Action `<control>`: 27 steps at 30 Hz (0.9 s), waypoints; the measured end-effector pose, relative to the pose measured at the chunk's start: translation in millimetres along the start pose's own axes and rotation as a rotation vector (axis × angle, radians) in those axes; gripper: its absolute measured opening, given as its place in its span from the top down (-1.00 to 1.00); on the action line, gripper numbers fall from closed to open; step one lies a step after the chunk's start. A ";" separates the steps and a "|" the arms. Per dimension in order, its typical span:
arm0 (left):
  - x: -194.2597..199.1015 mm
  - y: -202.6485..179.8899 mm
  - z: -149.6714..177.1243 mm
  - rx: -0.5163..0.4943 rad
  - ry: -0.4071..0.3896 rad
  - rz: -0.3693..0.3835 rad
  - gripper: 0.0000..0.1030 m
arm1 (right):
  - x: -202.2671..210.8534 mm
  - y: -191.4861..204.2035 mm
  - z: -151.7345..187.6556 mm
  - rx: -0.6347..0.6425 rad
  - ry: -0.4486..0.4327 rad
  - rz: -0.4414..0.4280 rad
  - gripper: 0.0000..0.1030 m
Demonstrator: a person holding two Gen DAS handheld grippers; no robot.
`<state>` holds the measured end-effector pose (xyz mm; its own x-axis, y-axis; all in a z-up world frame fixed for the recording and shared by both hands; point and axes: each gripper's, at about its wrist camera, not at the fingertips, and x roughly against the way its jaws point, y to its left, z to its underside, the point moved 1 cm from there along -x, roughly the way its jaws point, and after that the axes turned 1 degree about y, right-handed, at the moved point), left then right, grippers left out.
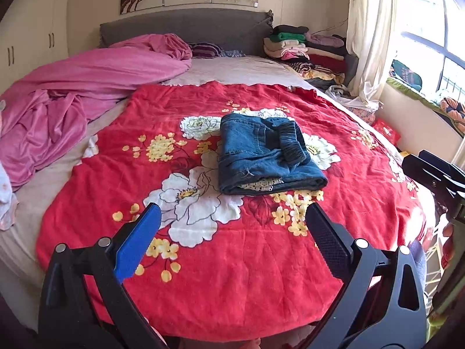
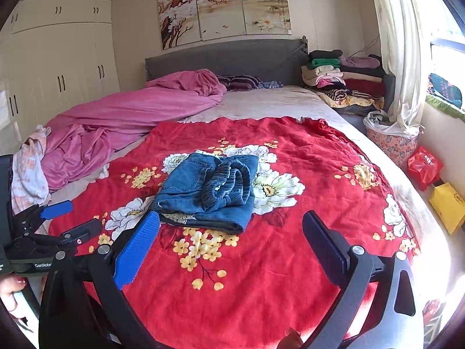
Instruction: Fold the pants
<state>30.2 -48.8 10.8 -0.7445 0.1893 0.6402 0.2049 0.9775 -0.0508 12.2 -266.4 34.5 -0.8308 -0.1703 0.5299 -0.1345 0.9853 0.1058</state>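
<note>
Denim fills the middle of the scene: blue jeans with a dark elastic waistband, already folded into a compact rectangle, lie on a red blanket printed with white and yellow flowers spread over the bed. The waistband sits bunched on top of the bundle, and a strip of pale lace lining shows at the near folded edge. The pants rest roughly in the centre of the blanket, with wide bare fabric on every side, most of it on the near side between the bundle and the blanket's front hem.

To the left, a crumpled pink duvet lies on the grey sheet, well apart from the jeans. Beyond the far edge of the blanket stand the grey padded headboard and a stack of folded clothes at the right corner of the bed.

The left gripper hovers over the near part of the blanket, its blue finger and black finger spread wide, holding nothing and clear of the pants. The right gripper is likewise spread wide and empty; in its own view the blue finger's tip overlaps the near left corner of the bundle, though contact cannot be confirmed. The left gripper also appears at the left edge of the right wrist view.
</note>
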 end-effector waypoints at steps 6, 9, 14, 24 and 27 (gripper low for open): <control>-3.3 5.8 14.5 -0.006 0.019 -0.024 -0.81 | -2.3 -1.0 16.3 0.002 0.026 0.021 -0.91; -3.7 8.6 22.3 -0.002 0.030 -0.032 -0.81 | -2.8 -2.8 24.4 0.000 0.036 0.027 -0.91; -3.1 11.1 30.3 0.029 0.029 -0.031 -0.81 | 0.5 -7.9 35.1 -0.013 0.038 0.058 -0.91; -8.4 -1.2 38.5 0.022 0.041 -0.018 -0.81 | 1.9 -13.4 46.9 -0.033 0.059 0.071 -0.91; -9.4 -3.9 40.9 0.013 0.043 -0.022 -0.81 | 0.4 -11.3 47.0 -0.025 0.059 0.064 -0.91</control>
<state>10.4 -50.6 -26.4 -0.7208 0.1643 0.6734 0.1805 0.9825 -0.0464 -11.9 -276.7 -6.0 -0.8037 -0.1085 0.5851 -0.0678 0.9935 0.0910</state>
